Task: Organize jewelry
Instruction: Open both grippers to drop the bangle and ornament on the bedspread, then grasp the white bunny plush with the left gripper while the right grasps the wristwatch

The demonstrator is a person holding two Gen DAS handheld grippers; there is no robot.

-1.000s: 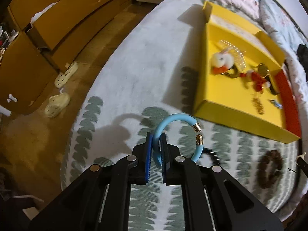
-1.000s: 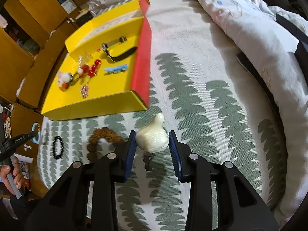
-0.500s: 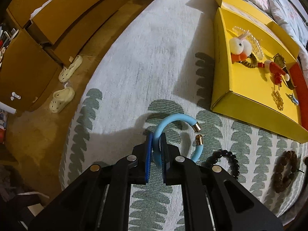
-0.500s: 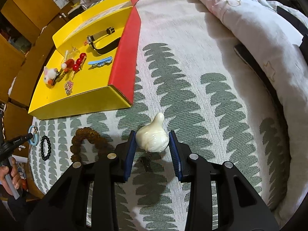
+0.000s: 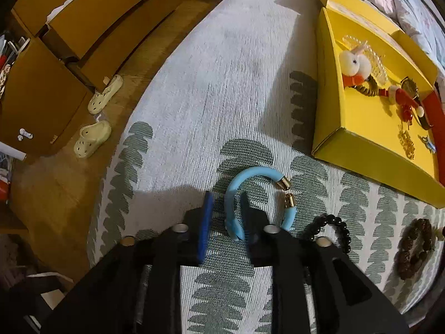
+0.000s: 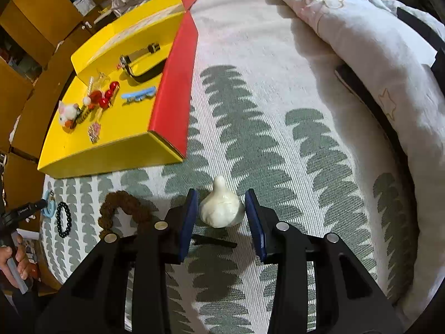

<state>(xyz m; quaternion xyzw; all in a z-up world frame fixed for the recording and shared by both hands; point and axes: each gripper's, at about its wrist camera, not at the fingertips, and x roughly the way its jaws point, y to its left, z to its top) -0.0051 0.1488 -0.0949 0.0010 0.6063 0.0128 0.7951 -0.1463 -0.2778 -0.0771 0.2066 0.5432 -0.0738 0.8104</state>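
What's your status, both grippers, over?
Left gripper open, blue bangle loose between the fingers on the bedspread. Right gripper open around white pendant. Yellow box ahead; nothing blocking.

From my left view, a pair of pale cream perforated clogs (image 5: 96,121) sits on the brown wooden floor (image 5: 55,189) at nine to ten o'clock, one just beyond the other. Behind them, at ten to eleven o'clock, stand tan wooden cabinets (image 5: 91,19). The grey-white bedspread printed with green leaf columns (image 5: 222,83) fills the middle. From my right view, that same bedspread runs through the centre, and a rumpled white quilt with faint star and ring prints (image 6: 375,64) lies heaped along it from one to three o'clock.
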